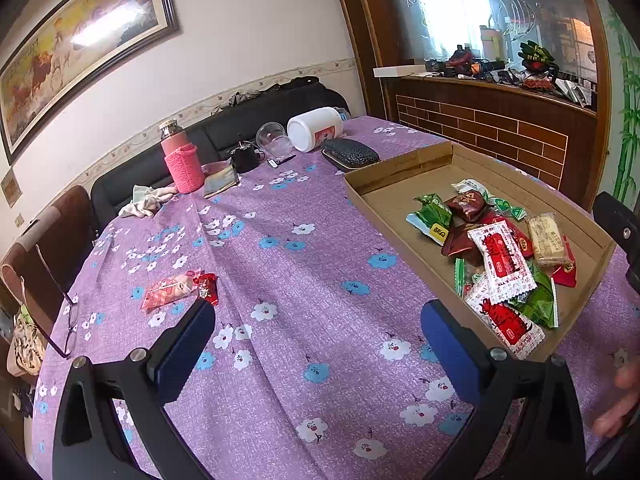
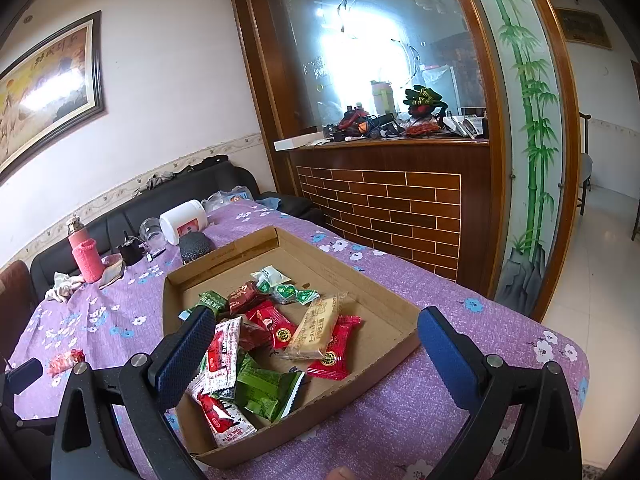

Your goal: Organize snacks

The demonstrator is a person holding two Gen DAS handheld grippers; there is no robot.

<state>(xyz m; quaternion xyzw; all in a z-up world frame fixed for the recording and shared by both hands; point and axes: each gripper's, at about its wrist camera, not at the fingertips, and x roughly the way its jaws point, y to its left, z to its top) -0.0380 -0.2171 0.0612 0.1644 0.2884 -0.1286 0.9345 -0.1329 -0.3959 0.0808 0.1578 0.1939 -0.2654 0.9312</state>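
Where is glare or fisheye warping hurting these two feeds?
Left wrist: glare whites out part of the painting, the window blows out, and the table edge bows. Right wrist: the window is overexposed and the bamboo panel curves; the box of snacks stays sharp.

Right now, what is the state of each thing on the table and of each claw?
Left claw: open, empty.
Right claw: open, empty, above the box.
Cardboard box: open, no lid, snacks piled inside.
Two loose snacks: outside the box, on the tablecloth.
White jar: lying on its side.
Pink bottle: upright, capped.
Glasses: folded open at the table edge.
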